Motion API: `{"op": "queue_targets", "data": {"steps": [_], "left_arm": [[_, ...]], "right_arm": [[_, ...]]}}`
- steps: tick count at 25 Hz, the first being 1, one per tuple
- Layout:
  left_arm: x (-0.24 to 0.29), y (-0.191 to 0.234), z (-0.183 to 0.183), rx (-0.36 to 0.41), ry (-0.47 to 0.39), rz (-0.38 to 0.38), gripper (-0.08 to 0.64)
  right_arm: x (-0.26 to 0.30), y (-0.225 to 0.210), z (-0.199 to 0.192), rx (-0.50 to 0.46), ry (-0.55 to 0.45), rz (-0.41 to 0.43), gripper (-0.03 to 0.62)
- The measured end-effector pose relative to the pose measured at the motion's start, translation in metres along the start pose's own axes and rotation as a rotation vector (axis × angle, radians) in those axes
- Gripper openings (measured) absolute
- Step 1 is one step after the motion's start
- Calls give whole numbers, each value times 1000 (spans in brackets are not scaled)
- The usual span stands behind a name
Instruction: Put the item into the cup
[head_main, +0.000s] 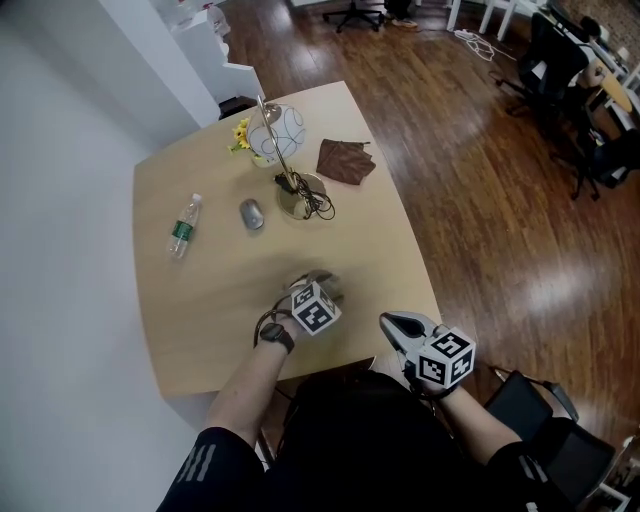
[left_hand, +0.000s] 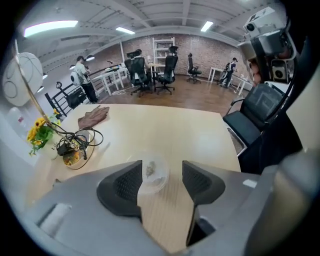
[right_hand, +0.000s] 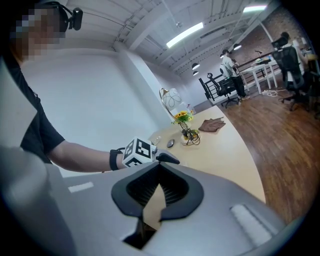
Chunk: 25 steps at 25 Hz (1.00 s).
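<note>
A clear plastic cup (left_hand: 154, 176) stands on the tan table (left_hand: 165, 135), just past the tips of my left gripper (left_hand: 161, 181). Inside it lies a small crumpled grey-brown item (left_hand: 149, 170). The left jaws stand wide open on either side of the cup, and the pads do not touch it. In the head view the left gripper (head_main: 320, 290) hovers over the cup near the table's front edge. My right gripper (head_main: 398, 324) is off the table's front right corner; its jaws meet at the tips (right_hand: 159, 168) with nothing between them.
Further back on the table are a water bottle (head_main: 183, 225), a grey mouse (head_main: 251, 213), a lamp with a round white shade (head_main: 276, 130), a glass dish with black cables (head_main: 304, 196), a brown cloth (head_main: 345, 160) and yellow flowers (head_main: 241, 135). A black chair (head_main: 535, 405) stands at my right.
</note>
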<state>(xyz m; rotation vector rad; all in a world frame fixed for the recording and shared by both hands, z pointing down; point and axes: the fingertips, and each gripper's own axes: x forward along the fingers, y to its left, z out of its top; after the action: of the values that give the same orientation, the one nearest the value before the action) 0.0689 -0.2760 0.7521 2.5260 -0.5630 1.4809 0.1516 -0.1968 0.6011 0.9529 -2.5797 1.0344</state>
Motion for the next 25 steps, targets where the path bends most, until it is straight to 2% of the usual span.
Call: {"op": "queue_targets", "data": {"steps": [4,9,11,17,21,25], "left_arm": [[-52,0,5,-93,-132,76,247],[-133,-14,10,-237,-386,115,242],[-162,-23,4,-290,-454,140,235],[-209,-66,-31,-370,-505,189,215],[-233,-113,-49,-432,-556,169,215],[-254,-167,-65,-413,-602,168,215]], "right_arm": [[3,5,3,-10,-9,38,8],[16,18,6,-12,-9,128,8],[20,29,8,-11,-13,175,8],[23,72,5,-4,-32,270,8],[13,107,-21,-24,-6,275,8],[-5,139,-56,-29,-16,257,8]]}}
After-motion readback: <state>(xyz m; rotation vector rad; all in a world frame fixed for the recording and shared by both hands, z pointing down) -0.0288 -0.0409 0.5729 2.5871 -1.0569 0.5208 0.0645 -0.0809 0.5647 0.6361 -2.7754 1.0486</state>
